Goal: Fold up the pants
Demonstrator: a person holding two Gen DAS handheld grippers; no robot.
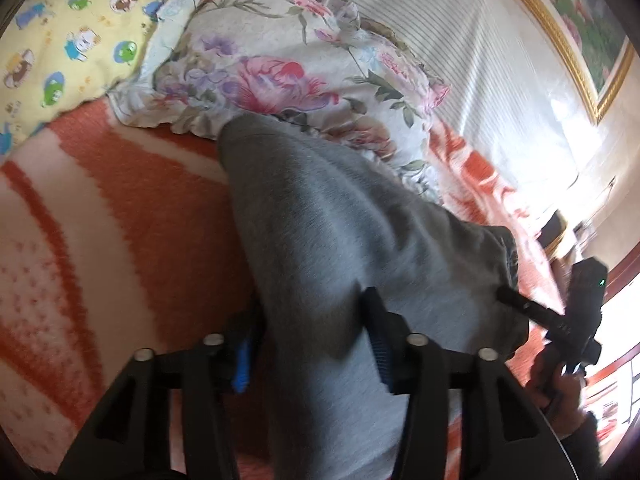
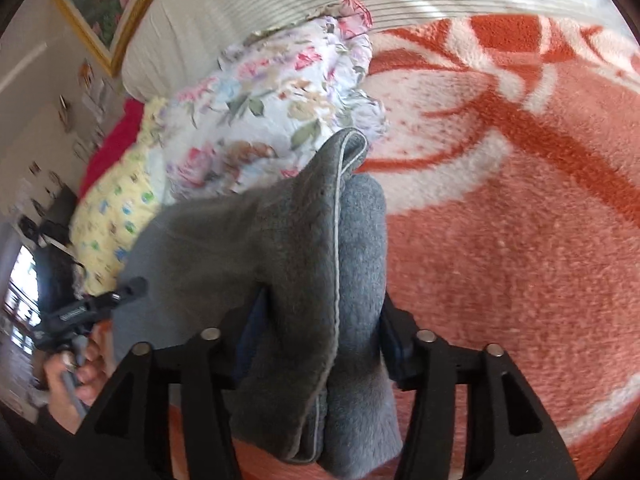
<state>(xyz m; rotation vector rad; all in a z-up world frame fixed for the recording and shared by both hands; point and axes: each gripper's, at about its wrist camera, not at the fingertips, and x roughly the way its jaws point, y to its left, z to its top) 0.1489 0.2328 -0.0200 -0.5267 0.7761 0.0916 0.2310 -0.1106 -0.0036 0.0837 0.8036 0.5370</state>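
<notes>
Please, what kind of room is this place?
Most likely a bedroom: an orange and white blanket covers a bed, a floral pillow lies on it, and a framed picture hangs behind.

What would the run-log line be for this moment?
task: fold pants | pants: on blanket, against pillow | left gripper: astride pants | right gripper: astride pants | grip: unclear

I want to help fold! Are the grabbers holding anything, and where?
Grey pants lie inside the left gripper and the right gripper; whether either pinches cannot be told.

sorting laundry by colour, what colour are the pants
Grey pants, seen best in the left wrist view.
</notes>
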